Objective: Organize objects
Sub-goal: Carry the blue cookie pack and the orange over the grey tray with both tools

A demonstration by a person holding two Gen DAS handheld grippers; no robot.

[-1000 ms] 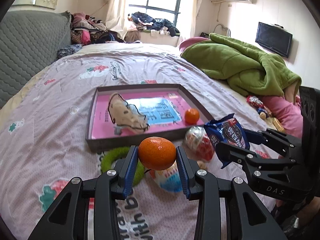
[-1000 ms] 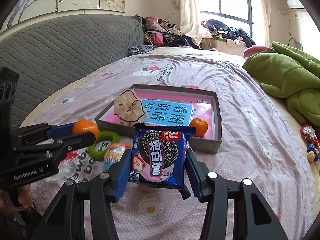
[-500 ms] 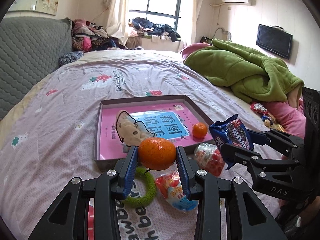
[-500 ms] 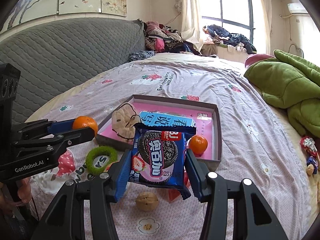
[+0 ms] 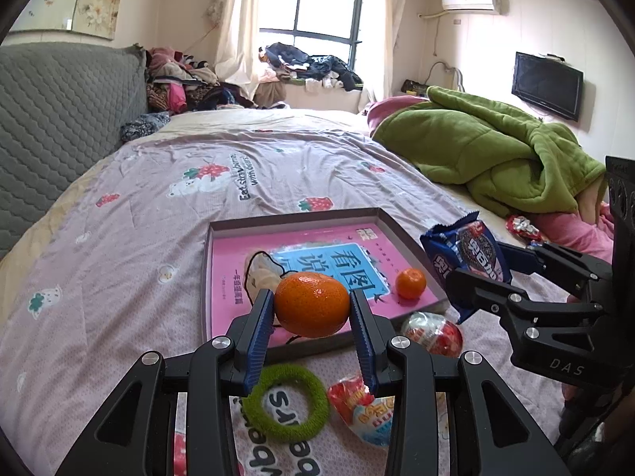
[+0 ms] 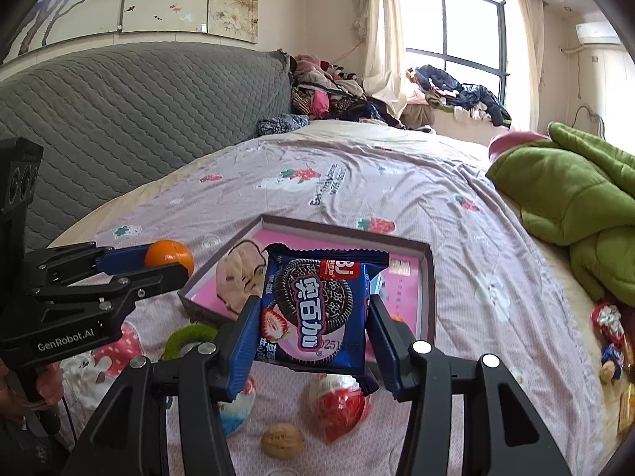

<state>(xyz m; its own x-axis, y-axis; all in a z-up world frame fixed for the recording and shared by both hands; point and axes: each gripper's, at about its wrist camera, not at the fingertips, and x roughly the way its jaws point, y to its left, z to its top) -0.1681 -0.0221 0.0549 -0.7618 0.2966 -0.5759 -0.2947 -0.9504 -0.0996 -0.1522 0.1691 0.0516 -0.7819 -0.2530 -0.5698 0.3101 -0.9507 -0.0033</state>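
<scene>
My left gripper (image 5: pixel 312 305) is shut on a tangerine (image 5: pixel 312 304), held above the near rim of a grey-sided tray (image 5: pixel 317 344) with a pink and blue printed floor. A second tangerine (image 5: pixel 410 283) and a beige shell-like object (image 5: pixel 260 271) lie inside the tray. My right gripper (image 6: pixel 313 317) is shut on a blue cookie packet (image 6: pixel 317 309), also held in the air before the tray (image 6: pixel 430 289). In the left wrist view the right gripper (image 5: pixel 472 265) with its packet (image 5: pixel 470 252) shows at the right.
On the pink bedspread near the tray lie a green hair ring (image 5: pixel 285 402), a red and white foil egg (image 5: pixel 432 333), a red and blue wrapped snack (image 5: pixel 367 412) and a walnut (image 6: pixel 281 440). A green blanket (image 5: pixel 496 158) is heaped at the right, with small wrapped items (image 6: pixel 609 325) beside it.
Both grippers have risen and drawn back from the tray with their loads; the tray and loose items now sit lower and farther in both views. Grips are unchanged.
</scene>
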